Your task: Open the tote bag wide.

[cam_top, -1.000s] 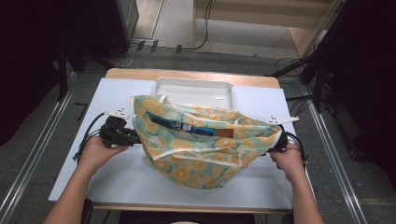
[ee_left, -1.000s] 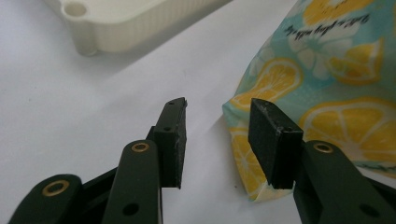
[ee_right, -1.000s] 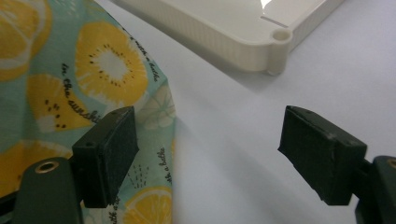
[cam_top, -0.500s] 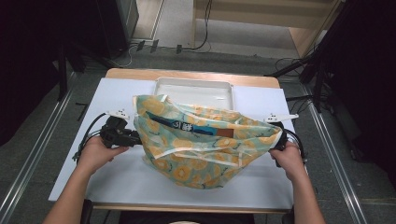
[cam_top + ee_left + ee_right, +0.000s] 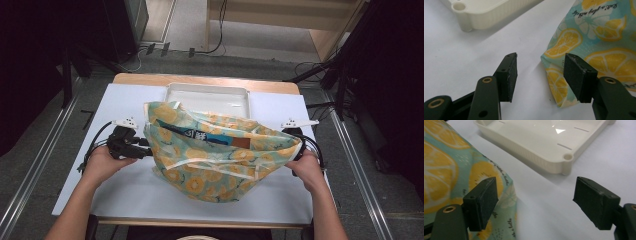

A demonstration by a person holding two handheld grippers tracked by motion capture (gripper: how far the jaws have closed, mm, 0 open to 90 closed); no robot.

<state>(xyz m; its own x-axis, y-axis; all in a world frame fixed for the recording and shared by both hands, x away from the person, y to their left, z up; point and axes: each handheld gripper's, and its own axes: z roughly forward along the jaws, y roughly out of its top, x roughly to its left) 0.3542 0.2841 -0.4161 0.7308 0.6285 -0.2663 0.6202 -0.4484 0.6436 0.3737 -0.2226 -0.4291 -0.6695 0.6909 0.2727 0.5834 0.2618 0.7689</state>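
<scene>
lemon-print bag [image 5: 220,155] in front of white tray [image 5: 207,95]: soft, light, floppy; take by end corners. left gripper [image 5: 539,72] jaws just opened wide, right gripper [image 5: 536,200] jaws wide, nothing held.

a wooden table [image 5: 150,79] covered almost wholly by a white sheet [image 5: 130,190], with a strip of bare wood showing along the far edge. a shallow cream plastic tray [image 5: 235,95] lies on the sheet near that far edge. in front of it, a lemon-print bag [image 5: 210,165] in teal and yellow lies slumped across the sheet's middle, overlapping the tray's near edge.
</scene>
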